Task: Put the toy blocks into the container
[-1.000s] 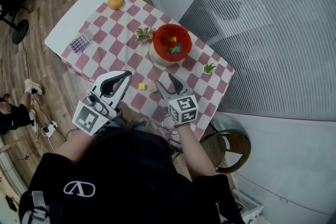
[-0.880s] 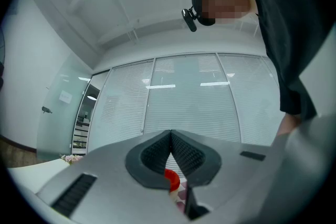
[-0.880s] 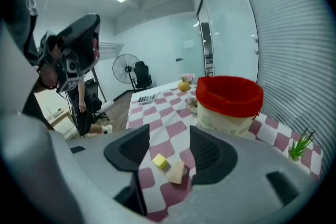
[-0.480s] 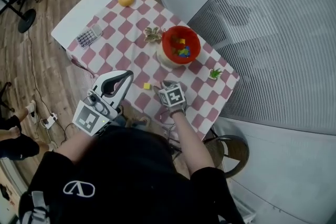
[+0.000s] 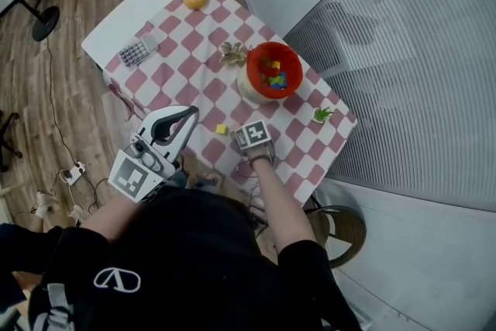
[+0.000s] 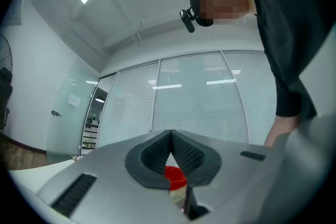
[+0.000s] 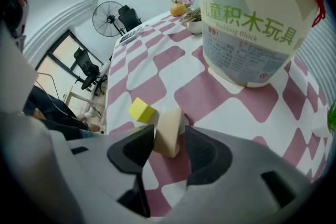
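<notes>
Some blocks [image 5: 273, 74] fill our bucket [image 5: 251, 91]; our right hand-held gripper [image 7: 169, 140] has just been closing loosely around a tan block [image 7: 168, 126], a yellow block [image 7: 142, 110] waits at ten o'clock, and our left hand-held gripper [image 6: 170, 136] is clenched empty.

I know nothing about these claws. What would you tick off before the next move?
1. Jaws of the right claw around the beige block: ok; they have just been closing.
2. Pads pressing on it: not ok, a gap seems to remain.
3. Neighbouring yellow cube outside the jaws: ok.
4. Upright, open bucket: ok.
5. Idle left claw shut and empty: ok.
</notes>
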### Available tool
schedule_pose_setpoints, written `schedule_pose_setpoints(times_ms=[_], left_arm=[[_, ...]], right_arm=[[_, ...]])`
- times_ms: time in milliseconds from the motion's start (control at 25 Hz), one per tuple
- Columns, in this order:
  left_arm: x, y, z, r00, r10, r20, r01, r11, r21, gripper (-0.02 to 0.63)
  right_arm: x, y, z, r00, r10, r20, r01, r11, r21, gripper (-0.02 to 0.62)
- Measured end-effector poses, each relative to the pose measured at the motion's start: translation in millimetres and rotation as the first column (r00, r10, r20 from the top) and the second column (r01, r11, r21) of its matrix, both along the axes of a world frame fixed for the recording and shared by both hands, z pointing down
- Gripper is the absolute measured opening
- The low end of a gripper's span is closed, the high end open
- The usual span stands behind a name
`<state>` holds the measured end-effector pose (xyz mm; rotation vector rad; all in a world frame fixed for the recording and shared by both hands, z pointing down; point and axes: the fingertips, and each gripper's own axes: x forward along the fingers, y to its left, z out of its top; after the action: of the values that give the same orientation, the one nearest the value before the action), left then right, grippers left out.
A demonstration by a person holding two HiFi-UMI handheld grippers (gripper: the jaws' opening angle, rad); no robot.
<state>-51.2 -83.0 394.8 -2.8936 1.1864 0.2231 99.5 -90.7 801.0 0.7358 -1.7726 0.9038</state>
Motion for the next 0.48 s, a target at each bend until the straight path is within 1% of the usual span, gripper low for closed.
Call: schedule_pose_setpoints(times_ms=[120, 240, 360, 480], left_arm=[[0.1, 1.0, 0.9, 1.0, -0.001, -0.001, 0.001, 1.0, -0.002, 0.006], [1.2, 1.4, 1.1, 1.0, -0.001, -0.002, 0.001, 1.0, 0.001, 0.006], [1.4, 2.5, 0.4, 1.0, 0.001, -0.006, -0.001, 1.0, 0.002, 0.006], [1.0, 3.4, -0.6, 1.0, 0.001, -0.011, -0.001, 1.0, 0.003, 0.006]], right_arm=[[-2.8, 1.5, 2.4, 1.0, 0.0, 0.005, 0.0, 1.0, -0.029, 0.18], [-5.6, 1.4, 3.0, 1.0, -0.005, 0.006, 0.005, 0.999, -0.051, 0.152], [-6.4, 2.1, 2.0, 1.0, -0.011, 0.003, 0.011, 0.998, -0.054, 0.14], [-4.4, 2.8, -2.1, 1.0, -0.019, 0.0, 0.019, 0.999, -0.039, 0.138]])
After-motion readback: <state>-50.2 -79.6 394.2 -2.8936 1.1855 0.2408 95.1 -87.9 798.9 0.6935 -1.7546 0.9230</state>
